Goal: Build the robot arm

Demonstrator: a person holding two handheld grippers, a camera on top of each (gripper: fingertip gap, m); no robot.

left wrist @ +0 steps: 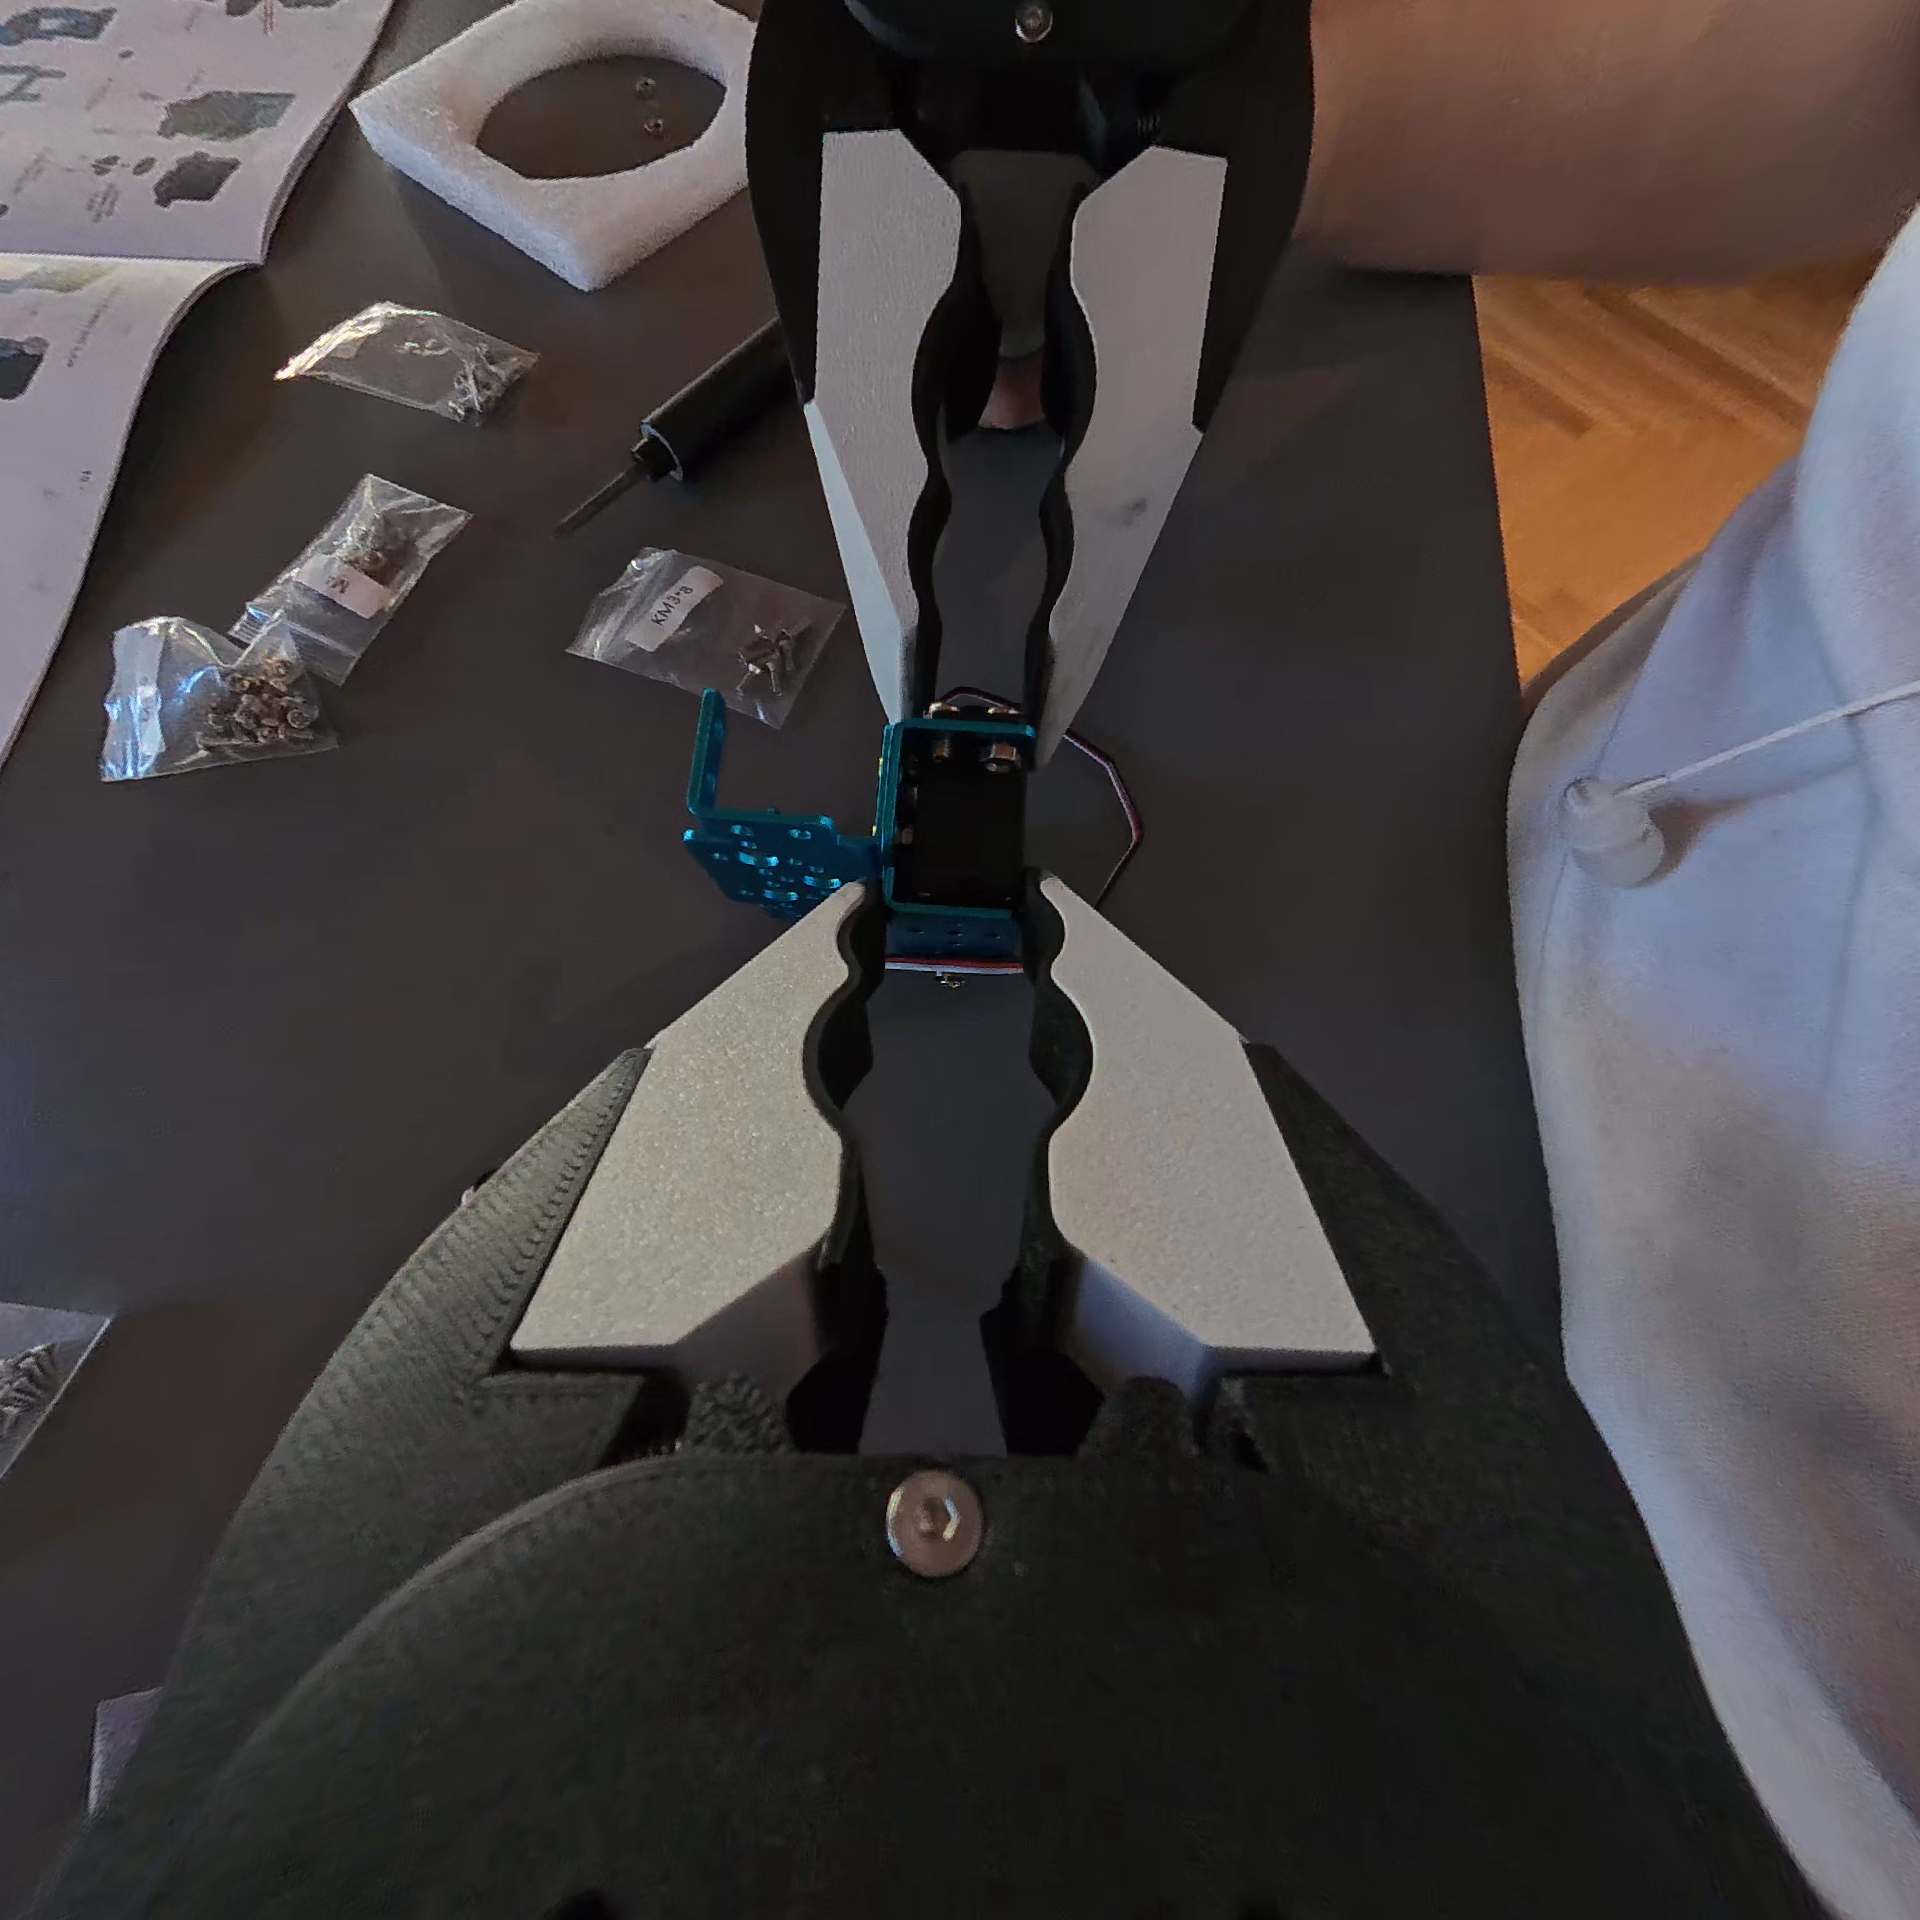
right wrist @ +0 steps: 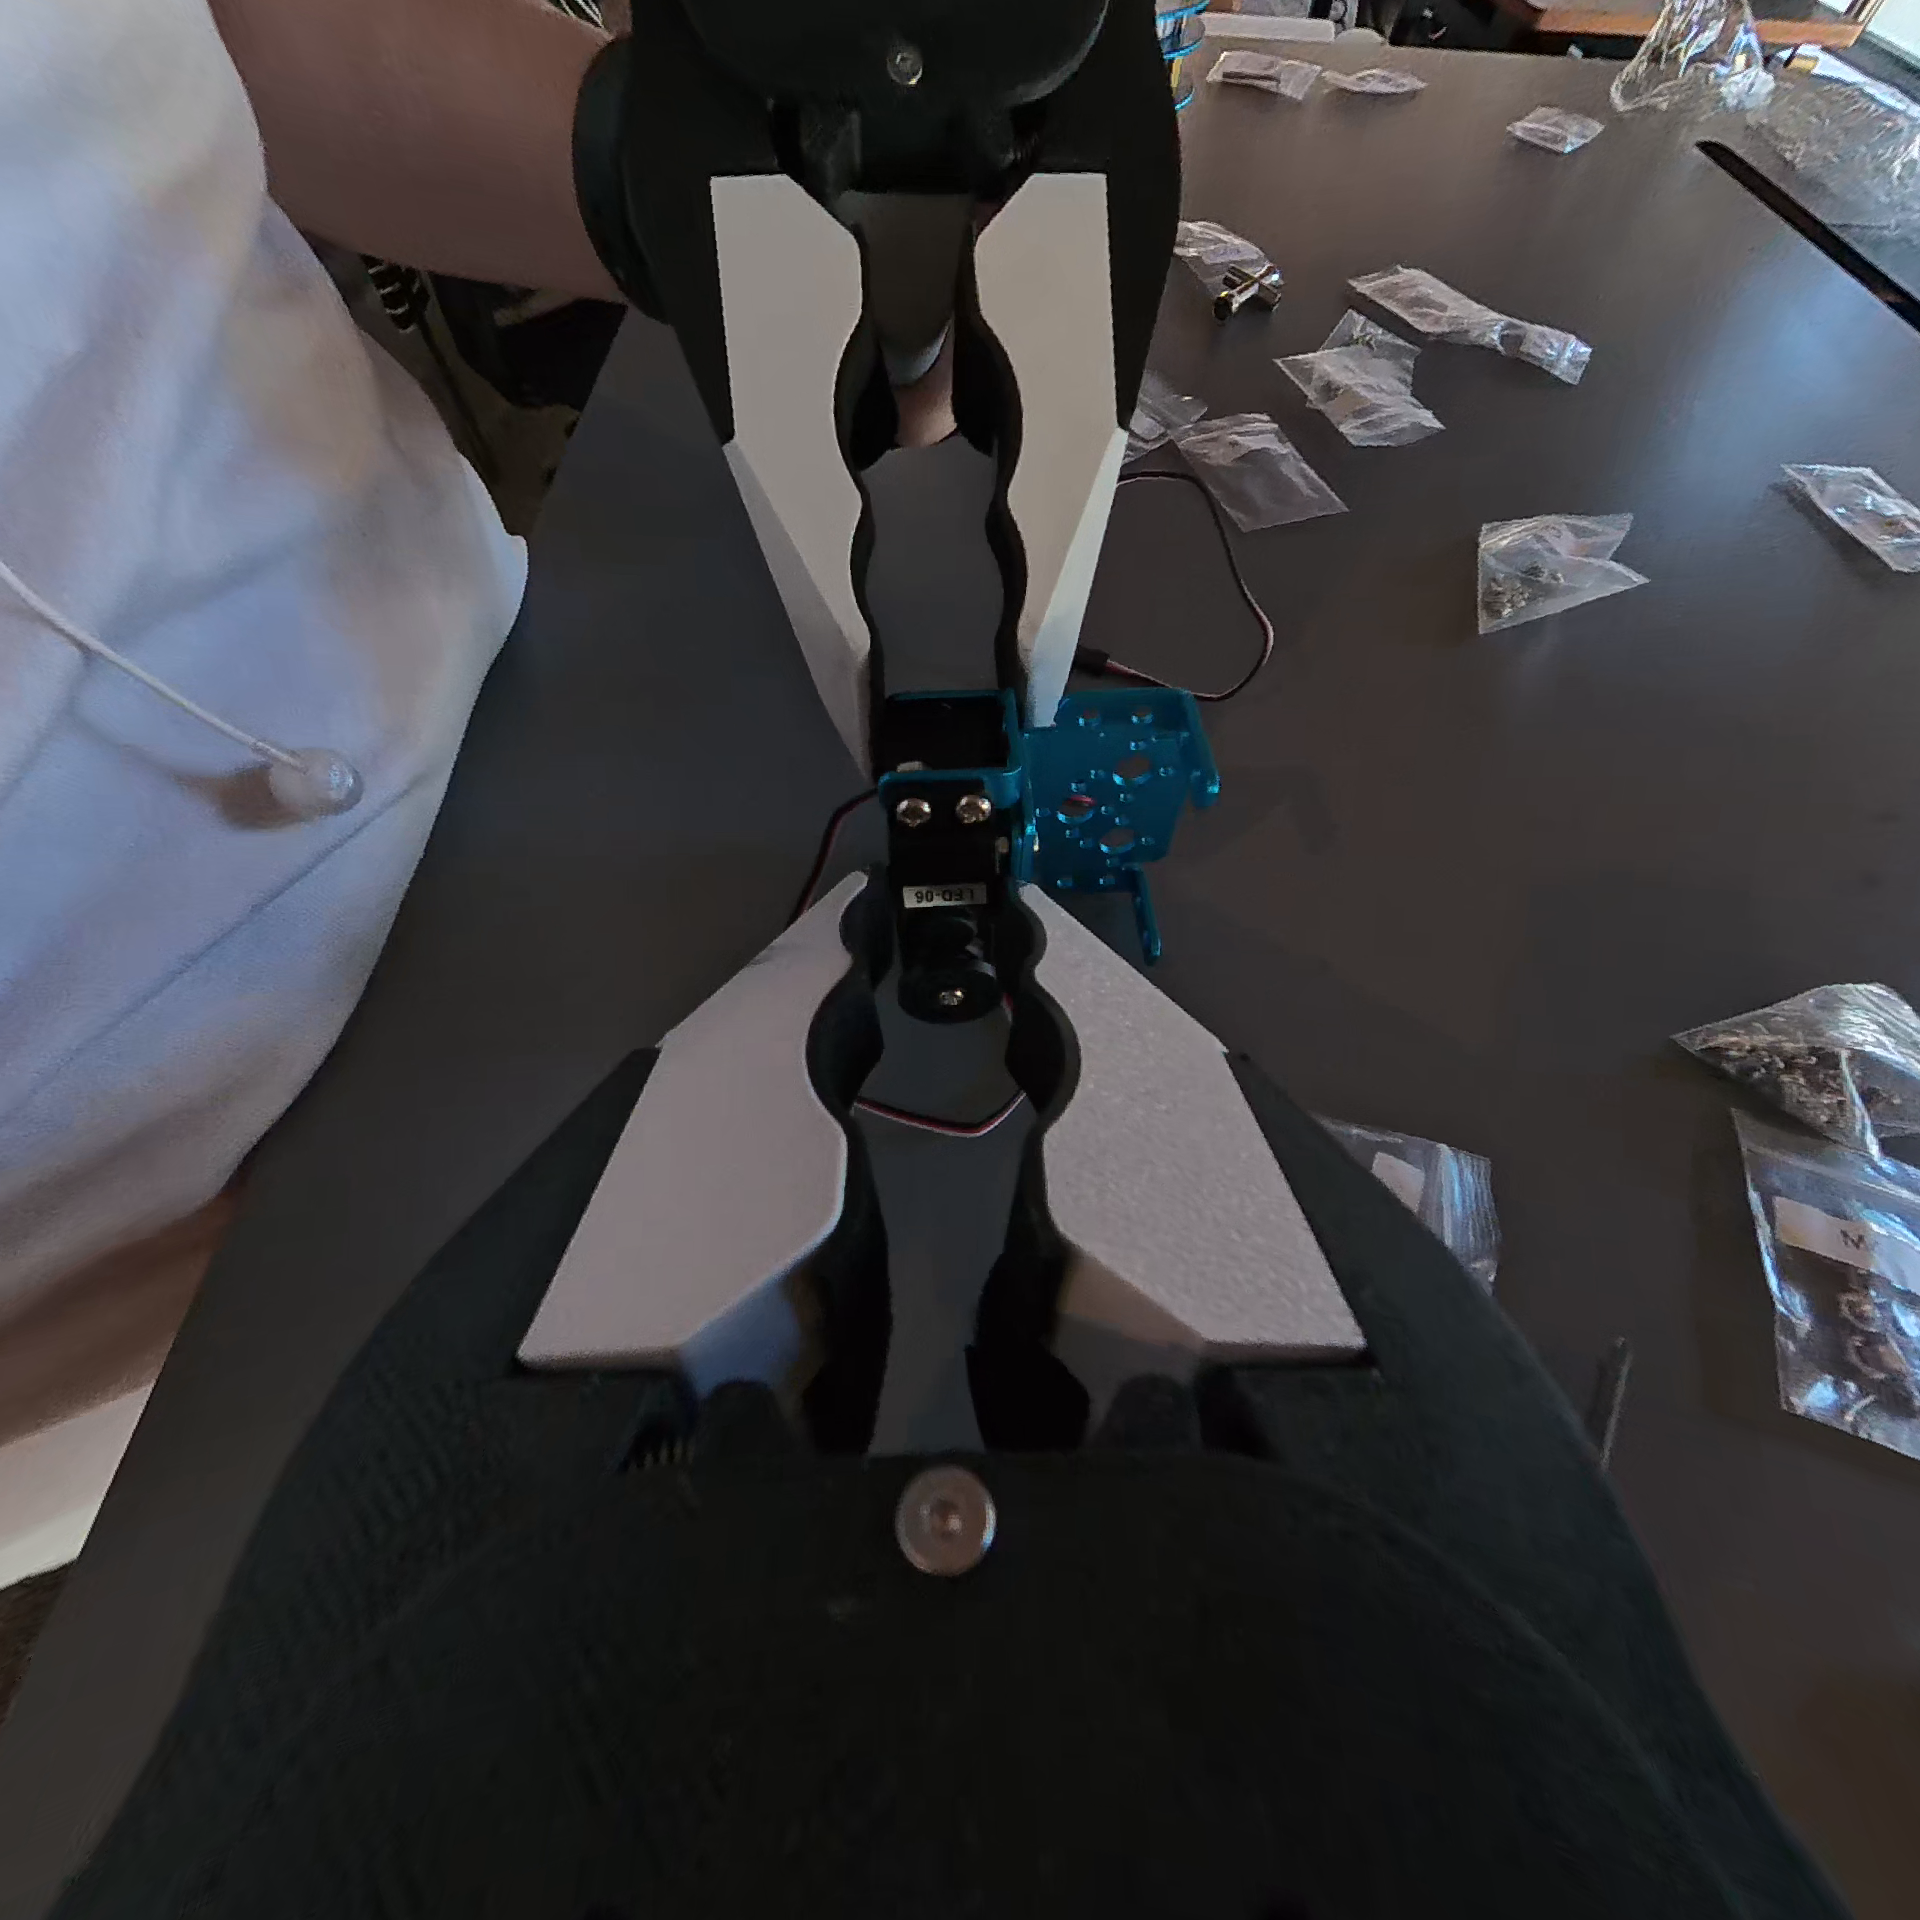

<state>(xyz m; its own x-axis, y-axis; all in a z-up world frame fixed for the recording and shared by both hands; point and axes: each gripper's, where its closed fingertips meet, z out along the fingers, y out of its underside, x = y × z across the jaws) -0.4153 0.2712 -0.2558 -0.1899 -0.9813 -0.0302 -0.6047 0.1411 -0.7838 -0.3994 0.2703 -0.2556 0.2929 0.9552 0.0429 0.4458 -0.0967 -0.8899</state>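
A black servo (left wrist: pixel 961 821) sits inside a blue metal bracket (left wrist: pixel 951 925), with a perforated blue plate (left wrist: pixel 774 852) sticking out to its side. My left gripper (left wrist: pixel 954 909) is shut on the bracket's near end. My right gripper (left wrist: pixel 977 717) reaches in from the far side and clamps the other end. In the right wrist view my right gripper (right wrist: pixel 943 899) is shut on the servo (right wrist: pixel 940 852), with the left gripper (right wrist: pixel 951 717) opposite it and the blue plate (right wrist: pixel 1117 790) to the right. The servo's red and black wire (right wrist: pixel 1236 592) trails onto the dark table (right wrist: pixel 1455 831).
Several small bags of screws (left wrist: pixel 717 623) (right wrist: pixel 1548 566) lie on the table. A black screwdriver (left wrist: pixel 707 416), a white foam block (left wrist: pixel 561 145) and an open instruction booklet (left wrist: pixel 125 125) lie at the far left. A person's white hoodie (left wrist: pixel 1714 935) is close by. The black screwdriver (left wrist: pixel 707 416) lies around 12 centimetres away from my right fingertips.
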